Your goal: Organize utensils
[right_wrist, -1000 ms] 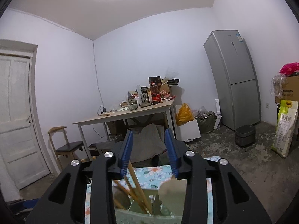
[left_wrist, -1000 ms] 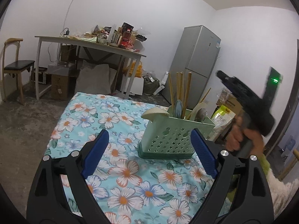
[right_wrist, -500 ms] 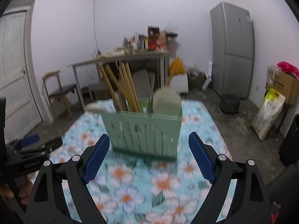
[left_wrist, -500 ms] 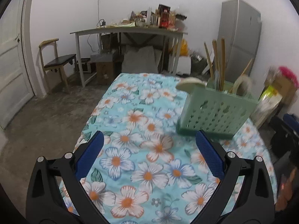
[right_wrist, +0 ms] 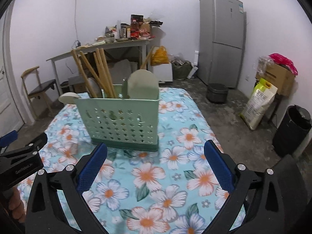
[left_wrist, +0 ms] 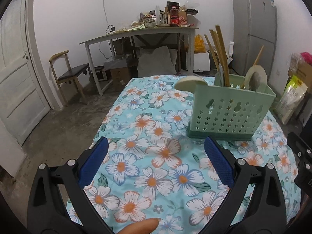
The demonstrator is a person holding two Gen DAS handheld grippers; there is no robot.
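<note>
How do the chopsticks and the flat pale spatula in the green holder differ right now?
The chopsticks are thin tan sticks, leaning and fanned out; the spatula is broad, pale and rounded, standing nearly upright. The chopsticks rise well above the utensil holder; the spatula clears the rim only a little. Both stand inside that holder.

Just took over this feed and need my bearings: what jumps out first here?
A green caddy stands upright on the flowered cloth, stuffed with wooden handles and a pale spatula. Both tongs, left and right, hang open and empty just short of it. Behind: a cluttered table and a grey fridge.
</note>
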